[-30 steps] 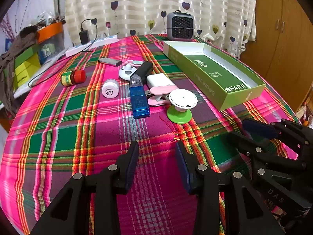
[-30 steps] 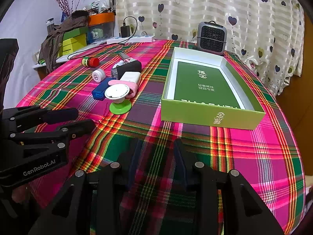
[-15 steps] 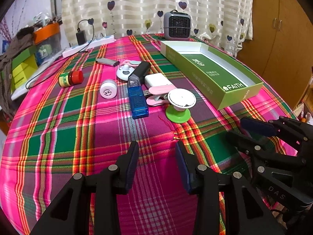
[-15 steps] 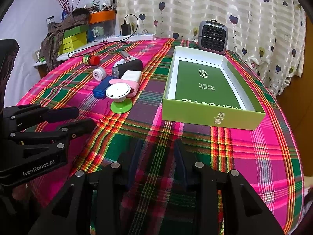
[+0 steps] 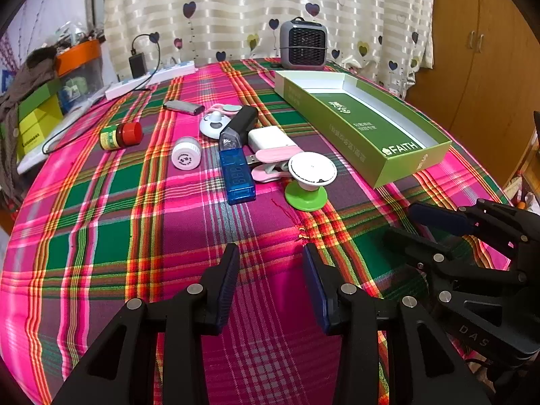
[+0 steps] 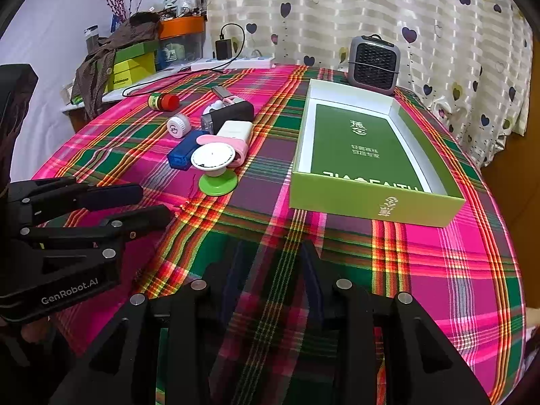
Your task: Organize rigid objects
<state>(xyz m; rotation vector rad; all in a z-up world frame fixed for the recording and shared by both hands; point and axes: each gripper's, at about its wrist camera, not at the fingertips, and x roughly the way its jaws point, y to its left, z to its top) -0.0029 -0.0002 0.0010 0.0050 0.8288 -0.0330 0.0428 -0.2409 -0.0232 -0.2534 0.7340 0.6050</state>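
Both grippers hover low over the near edge of the worktop (image 5: 101, 236), which wears a pink-and-green plaid cloth. My left gripper (image 5: 270, 280) has its jaws apart, nothing between them but cloth; my right gripper (image 6: 270, 276) likewise, jaws apart and empty. Each shows in the other's view, side by side and well apart from the objects. The clutter sits in a loose cluster mid-worktop: a blue USB meter (image 5: 236, 177) lying flat, a white disc on a green base (image 5: 308, 182) just beside it, a pink clip (image 5: 275, 163) touching the disc's far side, a white charger (image 5: 270, 138) behind the clip, a black bar (image 5: 244, 119) leaning across the charger and meter. A white cap (image 5: 186, 157) lies left of the meter, a red-lidded jar (image 5: 121, 135) on its side further left, a grey lighter (image 5: 184, 107) at the far side, a small white-and-pink gadget (image 5: 216, 122) near it. The green box (image 6: 371, 199) stands open and empty to the right of the cluster, not touching it. A grey heater (image 6: 373, 59) sits behind the box, near the curtain (image 6: 337, 6). A power strip (image 5: 152, 79) lies at the far left edge.
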